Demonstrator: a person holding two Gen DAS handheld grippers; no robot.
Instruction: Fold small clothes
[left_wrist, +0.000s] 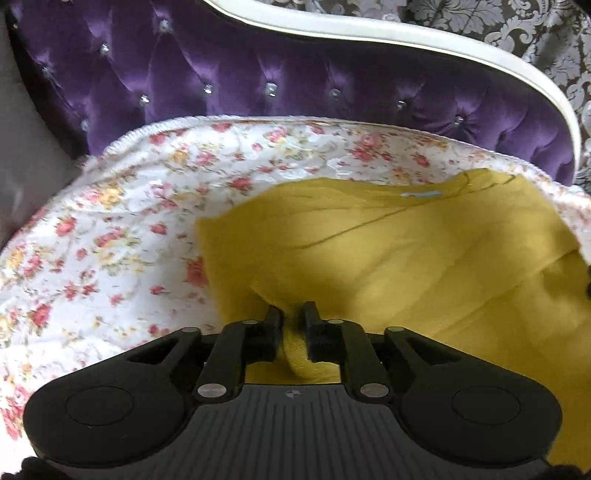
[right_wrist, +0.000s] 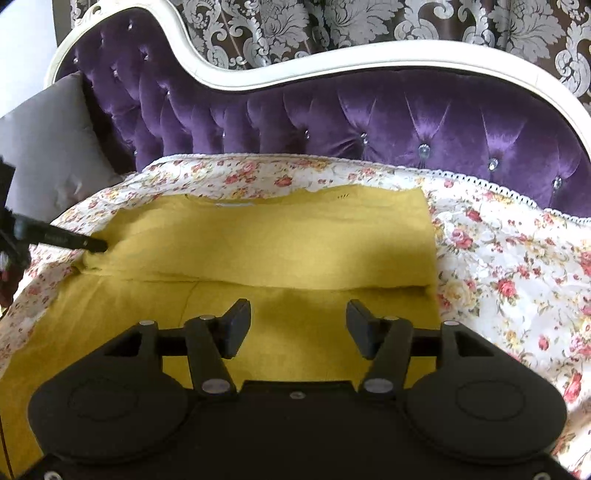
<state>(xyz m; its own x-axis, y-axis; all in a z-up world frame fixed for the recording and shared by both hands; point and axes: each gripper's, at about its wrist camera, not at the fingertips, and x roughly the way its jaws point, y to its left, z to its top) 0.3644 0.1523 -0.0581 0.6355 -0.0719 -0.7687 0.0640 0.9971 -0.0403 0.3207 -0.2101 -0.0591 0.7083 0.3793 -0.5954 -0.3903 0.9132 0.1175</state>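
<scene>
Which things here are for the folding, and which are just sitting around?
For the folding:
yellow garment
left hand-held gripper, pinching the cloth
right hand-held gripper, open above it

Just there:
floral bedspread
purple tufted sofa back
grey cushion
patterned curtain

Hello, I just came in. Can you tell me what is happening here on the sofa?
A person with a gripper in each hand is folding a yellow garment on a flowered cover over a purple sofa. The left gripper is shut on a fold of the yellow cloth at its left edge. The right gripper is open above the cloth and holds nothing. One part of the garment already lies folded over.
</scene>
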